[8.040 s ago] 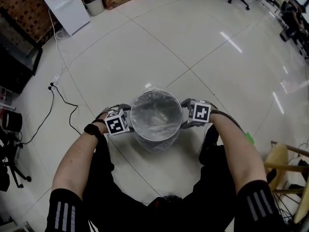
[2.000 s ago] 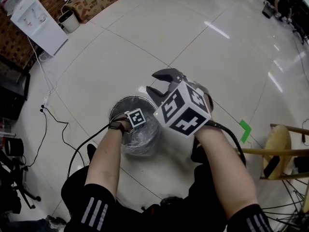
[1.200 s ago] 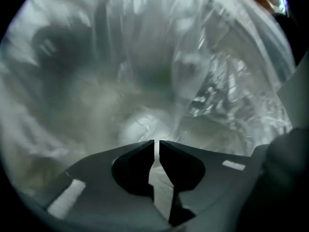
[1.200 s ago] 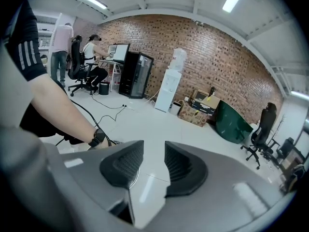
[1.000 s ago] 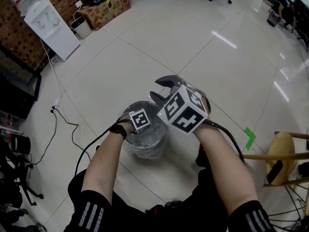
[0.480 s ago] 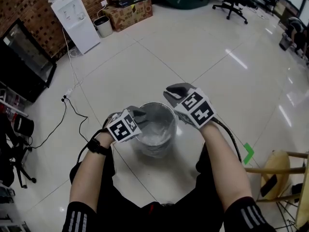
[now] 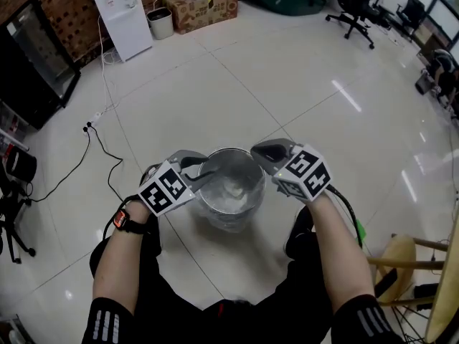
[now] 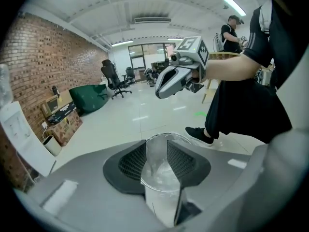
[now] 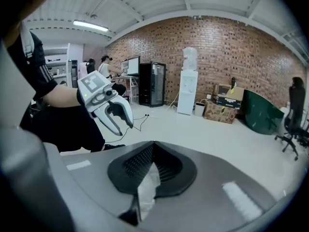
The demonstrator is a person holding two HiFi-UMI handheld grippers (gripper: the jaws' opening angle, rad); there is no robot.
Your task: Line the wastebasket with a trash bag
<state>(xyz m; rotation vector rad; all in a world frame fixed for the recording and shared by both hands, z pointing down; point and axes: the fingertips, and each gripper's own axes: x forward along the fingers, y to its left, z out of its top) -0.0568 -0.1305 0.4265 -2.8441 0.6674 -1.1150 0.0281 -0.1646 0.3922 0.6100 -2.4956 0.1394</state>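
The wastebasket [image 7: 231,208] stands on the floor between my feet, a clear trash bag [image 7: 231,186] crumpled inside it. My left gripper [image 7: 200,168] hangs over the left rim. In the left gripper view its jaws [image 8: 157,147] have just been opening, and the basket [image 8: 163,175] shows through the gap, with nothing pinched. My right gripper [image 7: 259,153] sits at the far right rim. Its jaws have just closed, and in the right gripper view the tips [image 9: 153,149] meet with bag film [image 9: 145,190] between the pads. Each gripper shows in the other's view: right gripper [image 8: 162,88], left gripper [image 9: 121,123].
A water dispenser [image 7: 122,6], a small bin [image 7: 159,23] and a cardboard box [image 7: 202,8] stand at the far wall. A black cable [image 7: 100,147] trails on the floor to the left. A wooden stool [image 7: 410,260] is at the right, an office chair [image 7: 356,2] far off.
My left gripper has come up out of the basket to its left rim and opened a little. My right gripper has dropped to the far right rim and its jaws have closed.
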